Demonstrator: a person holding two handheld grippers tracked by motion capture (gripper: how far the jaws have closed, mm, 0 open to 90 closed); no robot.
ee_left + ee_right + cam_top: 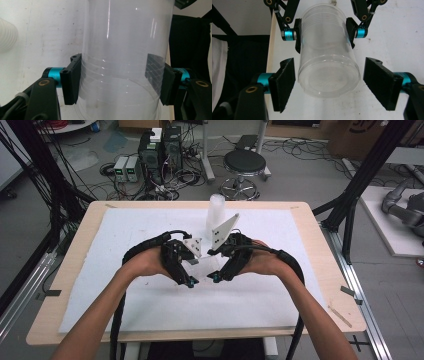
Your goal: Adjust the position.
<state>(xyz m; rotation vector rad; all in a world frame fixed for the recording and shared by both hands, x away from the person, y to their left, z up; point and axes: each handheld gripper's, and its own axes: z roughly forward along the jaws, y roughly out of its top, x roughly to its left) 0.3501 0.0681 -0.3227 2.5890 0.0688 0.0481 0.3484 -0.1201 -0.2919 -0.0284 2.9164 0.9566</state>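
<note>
One clear plastic cup with fine ridges round its wall (328,62) is held between the two claws above the white foam mat (125,295) that covers the wooden bench (75,245), near the bench's middle. The left claw (117,80) clamps the cup's wall, one black pad pressed flat on each side. The right claw (329,83) stands wide about the cup's closed end, both of its pads apart from the plastic. In the high view the two claws meet tip to tip, the left claw (191,282) beside the right claw (216,278). One stack of white ribbed plastic cups (216,215) stands upright farther back on the mat, well apart from the held cup.
</note>
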